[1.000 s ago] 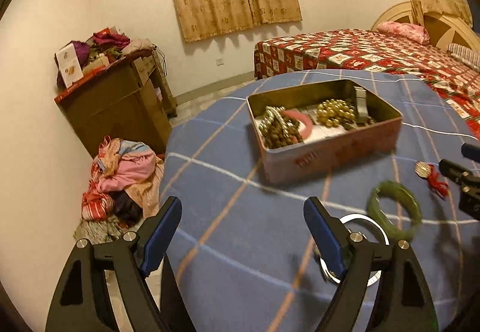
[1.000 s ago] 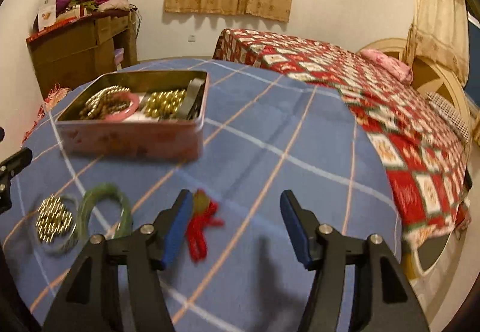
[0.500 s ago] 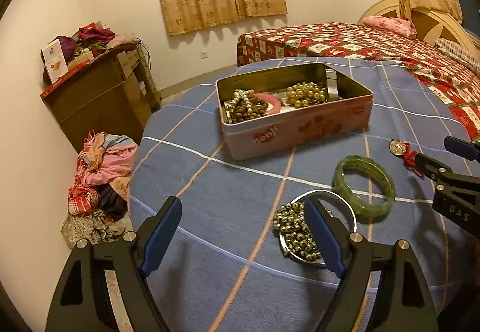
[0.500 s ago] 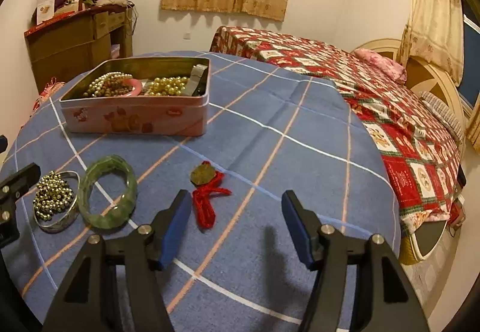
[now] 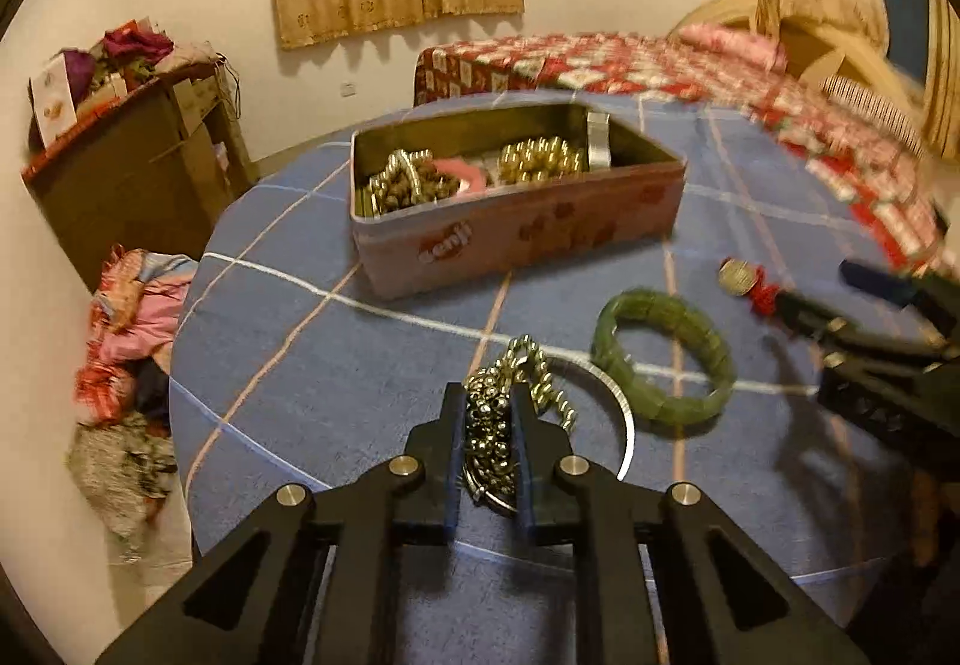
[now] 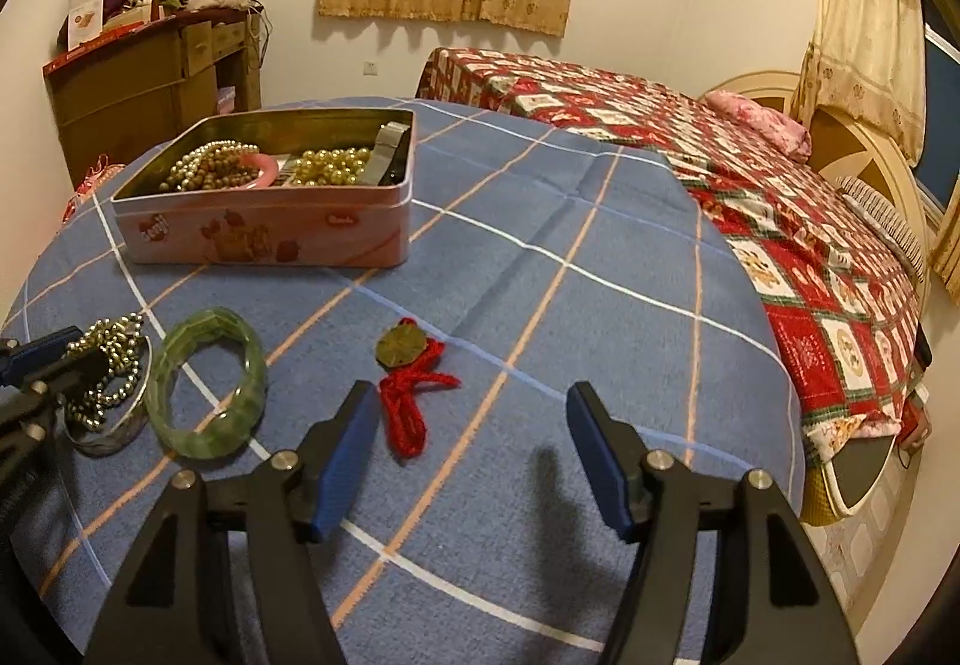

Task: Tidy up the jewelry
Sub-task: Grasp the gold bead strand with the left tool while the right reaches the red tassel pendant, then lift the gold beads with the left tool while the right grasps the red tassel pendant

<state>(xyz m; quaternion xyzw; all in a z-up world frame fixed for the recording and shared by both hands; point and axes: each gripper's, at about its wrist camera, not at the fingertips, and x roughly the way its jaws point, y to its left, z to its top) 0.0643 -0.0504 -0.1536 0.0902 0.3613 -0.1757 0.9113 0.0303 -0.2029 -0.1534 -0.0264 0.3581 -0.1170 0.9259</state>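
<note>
On blue checked tablecloth (image 6: 540, 221): gold metal bead strand (image 5: 489, 425), clamped between left gripper (image 5: 487, 425) fingers, apparently lying across silver bangle (image 5: 624, 425). Beside it: green stone bracelet (image 6: 207, 383), red-corded coin charm (image 6: 405, 377). Right gripper (image 6: 474, 455): fingers apart, holding nothing. Beyond: pink tin box (image 6: 270, 227) holding beads.

My left gripper (image 5: 489, 419) is a matte black frame with triangular cut-outs in each arm, four round silver screw heads across its linkage, and two narrow fingers faced with dark blue pads (image 5: 454, 455). My right gripper (image 6: 474, 455) is the same build: black skeletal arms, silver screws at the joints, and flat bright blue pads (image 6: 345, 461) on its inner faces. Seen from the other camera, its side looks black with small silver fasteners
</note>
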